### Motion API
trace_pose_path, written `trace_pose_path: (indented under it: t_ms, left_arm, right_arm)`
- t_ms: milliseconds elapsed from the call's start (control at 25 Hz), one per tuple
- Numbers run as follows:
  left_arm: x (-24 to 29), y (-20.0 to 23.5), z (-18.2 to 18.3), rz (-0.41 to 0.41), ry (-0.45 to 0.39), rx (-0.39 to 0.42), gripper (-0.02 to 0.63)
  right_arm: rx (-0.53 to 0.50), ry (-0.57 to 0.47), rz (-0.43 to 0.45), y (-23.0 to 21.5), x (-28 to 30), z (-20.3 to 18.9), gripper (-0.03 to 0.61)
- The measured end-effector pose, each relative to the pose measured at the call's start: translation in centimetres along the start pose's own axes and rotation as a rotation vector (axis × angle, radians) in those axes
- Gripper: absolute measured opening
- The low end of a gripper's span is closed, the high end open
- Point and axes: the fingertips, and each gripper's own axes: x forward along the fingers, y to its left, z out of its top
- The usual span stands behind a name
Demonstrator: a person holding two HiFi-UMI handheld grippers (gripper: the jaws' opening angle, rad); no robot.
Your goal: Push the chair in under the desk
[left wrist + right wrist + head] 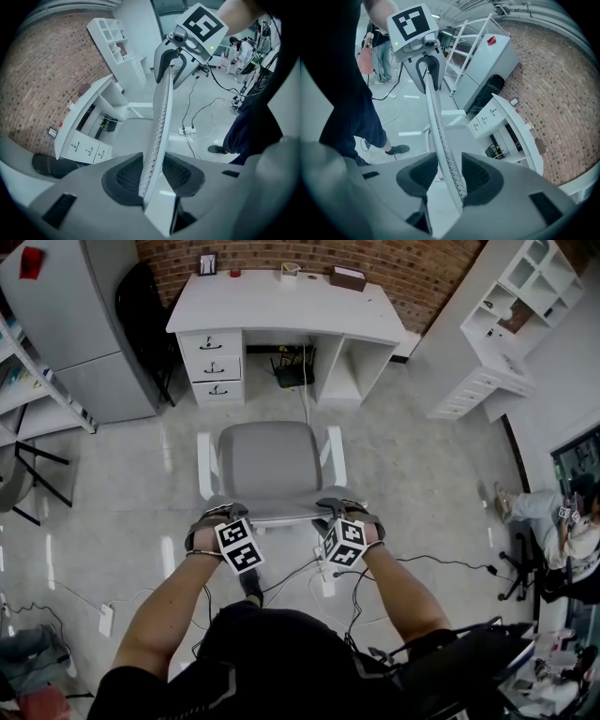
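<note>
A chair with a grey seat and white frame stands on the floor facing the white desk, about a chair's length short of it. Its thin mesh backrest is nearest me. My left gripper clamps the backrest's top edge near its left end, and my right gripper clamps it near the right end. In the left gripper view the backrest runs between the left gripper pads, up to the right gripper. In the right gripper view the backrest sits between the right gripper pads.
A black box with cables sits in the desk's kneehole beside the drawers. A grey cabinet and a black chair stand at left, white shelves at right. A power strip and cables lie by my feet.
</note>
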Motion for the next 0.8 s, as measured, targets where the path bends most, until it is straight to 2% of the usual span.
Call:
trace_pose_path:
  t_ms: [480, 640, 800]
  left_arm:
    - [0.3, 2.0, -1.1, -0.027, 0.014, 0.002, 0.129]
    - [0.4, 3.5, -2.0, 0.006, 0.0, 0.034, 0.127]
    - [0.7, 4.5, -2.4, -0.003, 0.003, 0.056, 0.126]
  right_arm:
    - [0.017, 0.02, -0.013, -1.4, 1.4, 1.4, 0.17]
    - [0.029, 0.041, 0.005, -2.0, 2.3, 2.6, 0.166]
    - [0.045, 0.064, 0.013, -2.6, 3.0, 3.1, 0.156]
